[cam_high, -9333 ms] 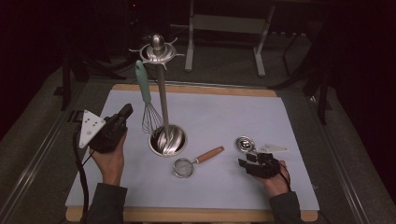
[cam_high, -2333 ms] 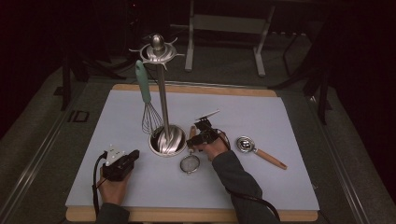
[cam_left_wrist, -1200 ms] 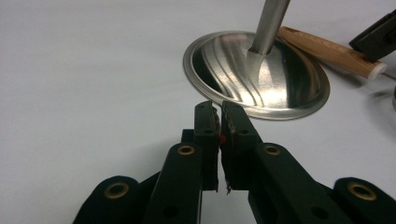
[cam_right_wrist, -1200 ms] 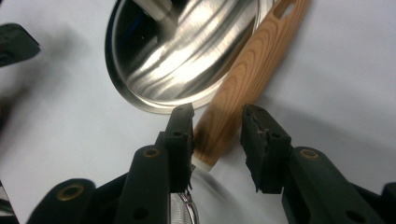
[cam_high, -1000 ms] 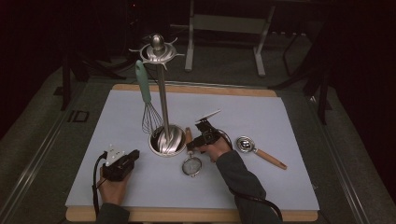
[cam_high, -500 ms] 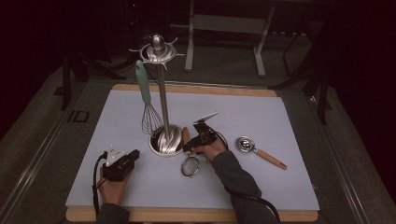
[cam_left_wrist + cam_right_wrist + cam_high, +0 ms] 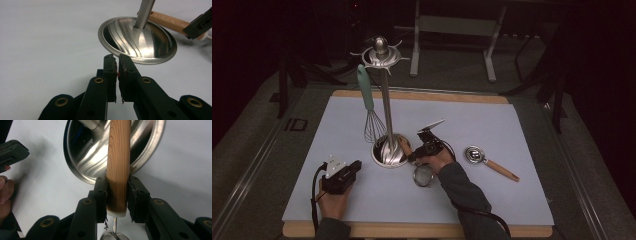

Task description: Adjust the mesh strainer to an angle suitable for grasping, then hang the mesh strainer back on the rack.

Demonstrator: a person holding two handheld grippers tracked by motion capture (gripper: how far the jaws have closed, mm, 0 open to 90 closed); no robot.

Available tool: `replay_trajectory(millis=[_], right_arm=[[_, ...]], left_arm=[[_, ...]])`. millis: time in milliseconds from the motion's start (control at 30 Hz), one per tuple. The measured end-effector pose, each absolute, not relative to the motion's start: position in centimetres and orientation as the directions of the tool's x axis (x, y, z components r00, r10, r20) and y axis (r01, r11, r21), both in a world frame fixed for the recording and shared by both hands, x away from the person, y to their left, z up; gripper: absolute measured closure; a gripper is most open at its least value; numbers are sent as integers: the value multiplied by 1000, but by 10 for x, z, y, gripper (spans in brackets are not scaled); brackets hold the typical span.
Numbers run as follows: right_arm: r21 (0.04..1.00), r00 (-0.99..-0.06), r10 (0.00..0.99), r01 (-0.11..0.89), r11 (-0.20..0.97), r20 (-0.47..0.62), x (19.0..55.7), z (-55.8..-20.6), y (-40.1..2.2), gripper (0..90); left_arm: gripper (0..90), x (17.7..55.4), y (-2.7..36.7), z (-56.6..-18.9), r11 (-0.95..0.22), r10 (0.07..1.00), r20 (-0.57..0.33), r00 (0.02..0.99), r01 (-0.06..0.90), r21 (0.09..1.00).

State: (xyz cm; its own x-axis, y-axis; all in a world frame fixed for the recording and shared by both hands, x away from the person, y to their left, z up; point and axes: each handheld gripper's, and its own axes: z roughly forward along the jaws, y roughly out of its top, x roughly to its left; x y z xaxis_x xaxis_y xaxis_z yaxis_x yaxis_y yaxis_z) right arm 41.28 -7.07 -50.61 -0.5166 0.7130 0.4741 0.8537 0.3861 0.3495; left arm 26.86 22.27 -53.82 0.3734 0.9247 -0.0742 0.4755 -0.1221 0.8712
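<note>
Jaws of the right gripper (image 7: 117,192) have just closed onto the wooden-handled small strainer (image 7: 118,165) beside the shiny steel stand base (image 7: 388,150); left gripper (image 7: 117,71) stays put, closed, empty.

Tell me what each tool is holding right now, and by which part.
The right tool has just closed on the small strainer, clamping its wooden handle near the end that meets the wire. The left tool is shut and holds nothing.
</note>
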Motion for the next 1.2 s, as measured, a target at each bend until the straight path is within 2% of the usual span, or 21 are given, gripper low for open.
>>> replay_trajectory(millis=[900,1200], right_arm=[[438,-539,712,828,351,450,405,-489,-106,714],[505,-603,674,777,376,426,394,-475,-113,714]], left_arm=[[840,265,220,-538,-138,922,-55,383,458,878],[839,265,220,-538,-140,923,-51,380,457,878]])
